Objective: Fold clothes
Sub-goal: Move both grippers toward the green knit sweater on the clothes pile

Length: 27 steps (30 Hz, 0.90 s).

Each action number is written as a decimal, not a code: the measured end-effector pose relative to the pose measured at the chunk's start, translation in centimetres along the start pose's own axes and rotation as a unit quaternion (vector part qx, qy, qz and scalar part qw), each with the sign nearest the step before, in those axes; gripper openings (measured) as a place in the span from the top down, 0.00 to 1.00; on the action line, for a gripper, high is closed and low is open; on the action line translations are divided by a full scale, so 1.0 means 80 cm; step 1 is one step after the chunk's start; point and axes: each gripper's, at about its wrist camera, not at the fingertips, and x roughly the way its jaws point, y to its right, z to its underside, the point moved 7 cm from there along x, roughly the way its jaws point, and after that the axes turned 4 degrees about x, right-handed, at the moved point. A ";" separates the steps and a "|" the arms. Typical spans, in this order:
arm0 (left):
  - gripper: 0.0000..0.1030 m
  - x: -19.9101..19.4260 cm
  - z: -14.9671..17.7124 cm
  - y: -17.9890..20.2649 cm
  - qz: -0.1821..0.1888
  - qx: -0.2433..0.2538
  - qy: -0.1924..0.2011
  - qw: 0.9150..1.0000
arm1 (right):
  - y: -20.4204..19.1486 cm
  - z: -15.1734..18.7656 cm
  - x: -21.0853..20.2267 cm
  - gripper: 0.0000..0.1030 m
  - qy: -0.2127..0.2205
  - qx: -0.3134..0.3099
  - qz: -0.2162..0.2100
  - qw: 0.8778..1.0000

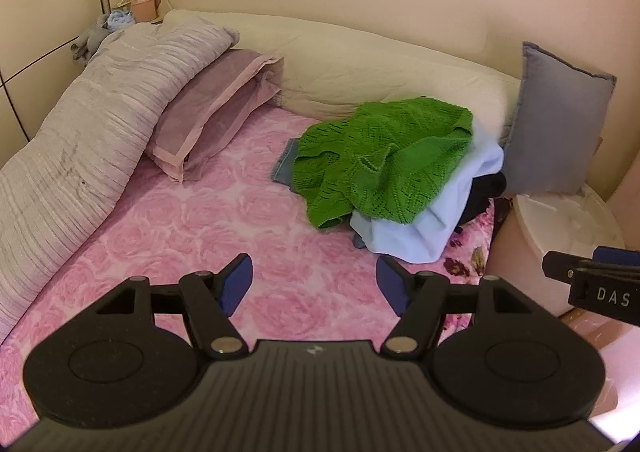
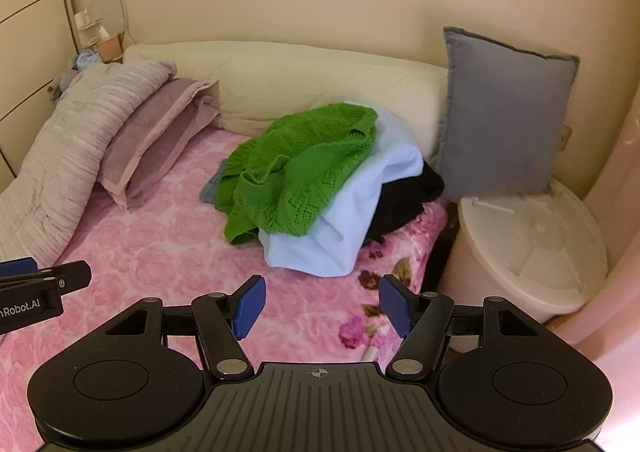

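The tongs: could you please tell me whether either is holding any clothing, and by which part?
Nothing is held. Both left tongs and right tongs are open above the bedspread, short of the clothes pile.

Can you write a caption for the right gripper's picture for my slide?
Open right gripper hovers over a pink flowery bed, facing a green knitted sweater heaped on pale blue clothes.

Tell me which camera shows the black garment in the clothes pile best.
The right wrist view. There the black garment spreads out clearly between the white cloth and the grey cushion. The left wrist view shows only a small dark patch of it peeking from behind the white cloth.
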 end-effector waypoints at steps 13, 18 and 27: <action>0.37 0.071 -0.032 0.011 -0.004 -0.023 -0.029 0.999 | 0.014 -0.040 0.078 0.35 -0.033 -0.019 -0.020 0.999; 0.37 0.102 -0.049 0.023 0.001 -0.027 -0.032 0.999 | 0.037 -0.061 0.109 0.35 -0.042 -0.014 -0.025 0.999; 0.37 0.172 -0.081 0.044 -0.005 -0.036 -0.046 0.998 | 0.074 -0.097 0.162 0.35 -0.054 -0.008 -0.028 0.998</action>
